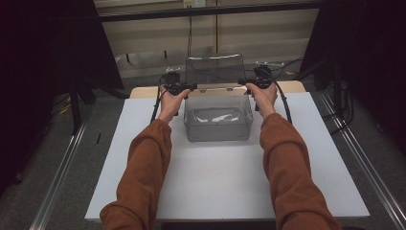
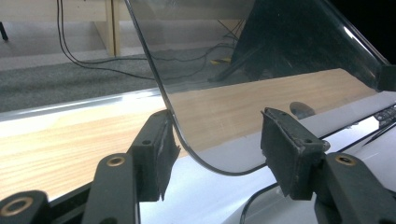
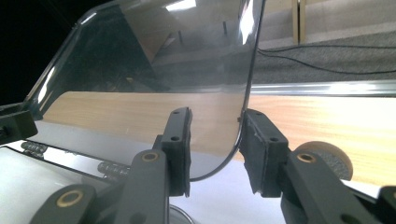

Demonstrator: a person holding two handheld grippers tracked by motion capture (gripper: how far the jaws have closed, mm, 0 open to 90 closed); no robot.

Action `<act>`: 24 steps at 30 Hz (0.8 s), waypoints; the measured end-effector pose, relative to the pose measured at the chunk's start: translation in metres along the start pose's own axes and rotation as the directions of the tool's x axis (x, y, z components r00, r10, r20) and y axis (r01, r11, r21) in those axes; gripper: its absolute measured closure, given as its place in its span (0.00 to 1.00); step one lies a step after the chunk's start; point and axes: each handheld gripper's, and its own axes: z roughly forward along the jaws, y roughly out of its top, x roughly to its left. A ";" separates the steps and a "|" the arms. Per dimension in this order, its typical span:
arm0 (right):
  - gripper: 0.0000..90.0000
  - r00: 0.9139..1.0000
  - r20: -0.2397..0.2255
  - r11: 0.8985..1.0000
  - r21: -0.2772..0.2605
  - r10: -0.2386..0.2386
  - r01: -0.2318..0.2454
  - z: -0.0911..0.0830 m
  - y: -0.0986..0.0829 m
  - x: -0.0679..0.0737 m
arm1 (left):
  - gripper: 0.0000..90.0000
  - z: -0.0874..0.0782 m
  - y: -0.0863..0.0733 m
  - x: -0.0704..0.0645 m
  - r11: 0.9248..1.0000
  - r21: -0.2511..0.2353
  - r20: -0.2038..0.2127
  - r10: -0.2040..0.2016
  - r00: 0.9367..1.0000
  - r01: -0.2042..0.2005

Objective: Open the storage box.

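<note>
White board covers the table [image 1: 143, 158], which takes up the middle of the high view, with a strip of bare wood along its far edge. Centre frame, just above the midpoint, sits a clear plastic storage box [image 1: 218, 125], its hinged transparent lid [image 1: 214, 70] standing raised almost upright behind it. The left gripper [image 1: 187, 87] meets the lid's lower left corner and the right gripper [image 1: 243, 86] its lower right. Each gripper view shows the jaws spread on either side of the lid's rounded corner; one pad seems to touch the edge, though that is hard to confirm.
</note>
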 end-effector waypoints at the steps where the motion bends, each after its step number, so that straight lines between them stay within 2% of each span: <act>1: 0.70 1.000 -0.004 1.000 0.001 0.002 -0.002 0.000 0.000 -0.001 | 0.50 0.000 0.000 0.001 1.000 0.006 0.002 -0.004 1.000 0.004; 4: 0.67 1.000 -0.012 1.000 0.002 0.000 0.000 0.002 -0.001 -0.001 | 0.49 0.000 0.000 0.001 1.000 0.015 0.007 -0.024 1.000 0.023; 9: 0.66 0.999 -0.017 1.000 0.011 0.029 -0.029 0.004 -0.002 -0.001 | 0.49 0.000 0.000 0.003 0.999 0.014 0.012 -0.039 0.999 0.039; 11: 0.66 0.999 -0.018 0.999 0.018 0.040 -0.040 0.004 -0.002 -0.001 | 0.47 0.000 -0.001 0.002 1.000 0.011 -0.007 -0.028 1.000 0.028; 13: 0.63 0.998 -0.017 0.998 0.031 0.053 -0.053 0.004 -0.003 -0.001 | 0.46 -0.001 0.000 0.001 1.000 0.012 -0.019 0.011 1.000 -0.011; 14: 0.60 0.998 -0.021 0.997 0.041 0.060 -0.059 0.005 -0.004 -0.001 | 0.46 -0.001 0.000 0.002 1.000 0.021 -0.016 0.003 1.000 -0.003; 15: 0.58 0.998 -0.011 0.998 0.038 0.056 -0.056 0.007 -0.005 -0.002 | 0.46 -0.001 0.000 0.002 1.000 0.020 -0.010 -0.014 1.000 0.014; 16: 0.69 1.000 0.024 1.000 0.011 0.015 -0.016 0.006 -0.006 -0.001 | 0.46 -0.001 0.000 0.003 1.000 0.022 -0.007 -0.007 1.000 0.007; 17: 0.69 0.999 0.047 1.000 -0.006 -0.004 0.004 0.005 -0.006 -0.001 | 0.46 -0.002 0.000 0.002 1.000 0.025 -0.004 0.011 1.000 -0.011; 18: 0.70 0.999 0.051 1.000 -0.005 0.014 -0.014 0.006 -0.006 -0.001 | 0.51 -0.001 -0.001 0.002 0.999 0.032 0.037 0.009 0.999 -0.010; 19: 0.79 1.000 0.021 1.000 -0.002 0.022 -0.022 0.006 -0.005 -0.001 | 0.52 0.001 -0.002 0.000 1.000 0.030 0.046 0.006 0.999 -0.008; 20: 0.75 0.995 -0.075 0.998 -0.007 0.065 -0.065 0.008 -0.006 0.001 | 0.50 0.001 -0.002 -0.002 1.000 0.021 0.021 0.017 1.000 -0.017; 21: 0.74 0.996 -0.064 0.998 -0.001 0.057 -0.057 0.009 -0.005 0.006 | 0.48 0.002 -0.002 -0.004 1.000 0.019 -0.015 0.020 1.000 -0.020; 22: 0.74 1.000 0.010 1.000 -0.010 -0.003 0.003 0.010 -0.004 0.013 | 0.44 0.002 -0.003 -0.004 1.000 0.022 -0.015 0.014 1.000 -0.014; 24: 0.70 0.999 0.006 0.999 -0.010 -0.032 0.032 0.012 -0.003 0.016 | 0.40 0.001 -0.002 -0.003 0.999 0.008 -0.023 0.035 0.999 -0.035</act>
